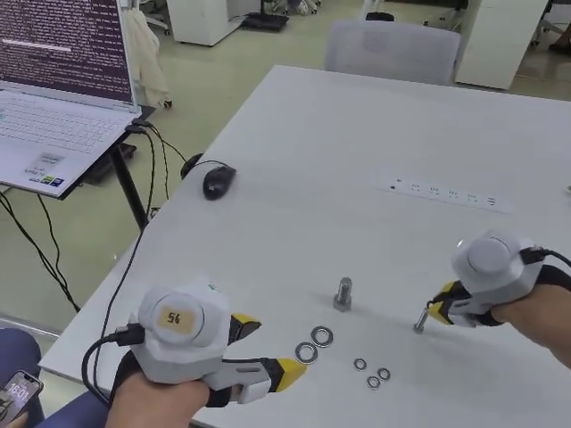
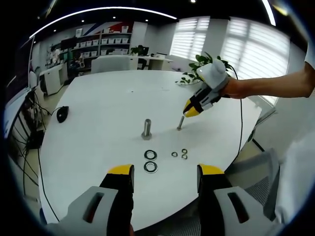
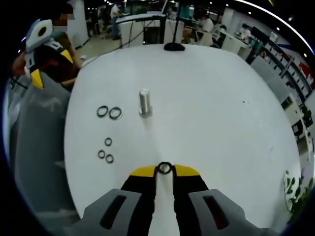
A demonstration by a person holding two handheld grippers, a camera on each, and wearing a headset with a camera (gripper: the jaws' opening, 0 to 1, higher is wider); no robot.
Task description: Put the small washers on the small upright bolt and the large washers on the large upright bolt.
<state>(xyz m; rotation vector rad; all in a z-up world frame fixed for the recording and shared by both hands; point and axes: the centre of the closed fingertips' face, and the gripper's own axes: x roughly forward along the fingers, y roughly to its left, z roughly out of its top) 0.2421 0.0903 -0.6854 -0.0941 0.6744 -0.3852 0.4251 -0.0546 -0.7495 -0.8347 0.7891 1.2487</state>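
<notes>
At the near edge of the white table (image 1: pixel 357 134), the right gripper (image 1: pixel 434 312) sits with its tips against the top of the small bolt (image 1: pixel 419 322). Its jaws are drawn almost together. In the right gripper view they pinch a little dark ring that I take to be a small washer (image 3: pixel 165 168), though the top of the bolt may be part of what shows there.

The bolt stands upright, so its long axis runs straight up from the table, and the coming move likely turns on this. The ring's hole has to sit square over that axis before it is let go. A washer tilted or off to one side would probably catch on the bolt or slip off it.

In the head view, three more small washers (image 1: pixel 359 364) lie flat on the table at about 7 o'clock from the small bolt, near it but apart. The large bolt (image 1: pixel 343 292), also upright, stands at about 10 o'clock from the small one.

The left gripper (image 1: pixel 268 349) hangs low with its jaws spread wide and nothing between them. The two large washers (image 1: pixel 306 353) lie side by side at its 3 o'clock, so it is the nearer tool for them. The large bolt is at about 1 o'clock from that pair. Neither bolt visibly carries a washer, so the task looks to be at its start.
</notes>
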